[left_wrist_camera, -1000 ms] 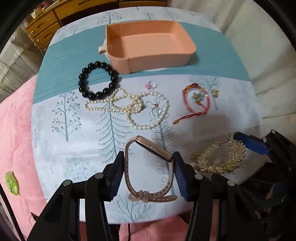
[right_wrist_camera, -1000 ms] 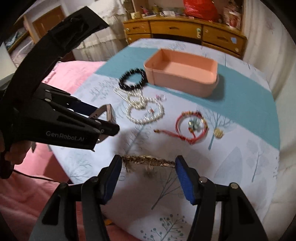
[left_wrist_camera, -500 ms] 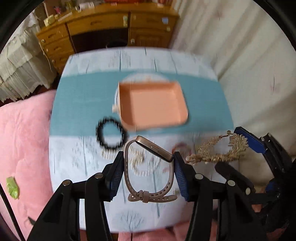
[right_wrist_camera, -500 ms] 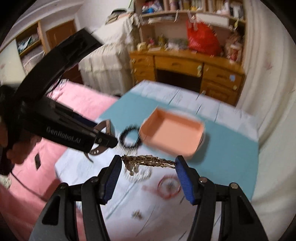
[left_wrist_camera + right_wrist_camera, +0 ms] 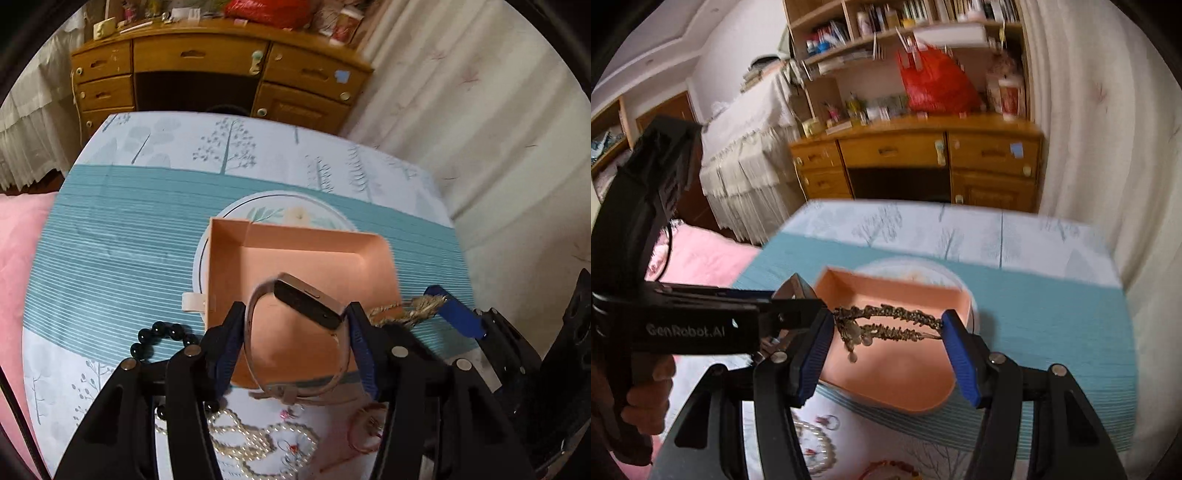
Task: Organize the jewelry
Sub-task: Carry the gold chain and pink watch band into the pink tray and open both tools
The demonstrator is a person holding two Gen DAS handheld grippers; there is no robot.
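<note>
"GenRobot.AI" stands in grey on the left tongs (image 5: 798, 325) body.

Soft indoor light, motion blur, fisheye-warped edges

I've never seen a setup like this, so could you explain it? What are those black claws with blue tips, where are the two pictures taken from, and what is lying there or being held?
No robot here: a person holds two hand-held tools, each with a camera looking along its two fingers. One picture comes from the left gripper, the other from the right gripper.

The left gripper is shut on a beige strap smartwatch. The right gripper is shut on a gold leafy bracelet. Both hang over an empty pink rectangular plastic tray on a blue-and-white tree-print cloth.

Lying on the cloth: a black bead bracelet, a white pearl necklace and a red cord bracelet, partly hidden.
</note>
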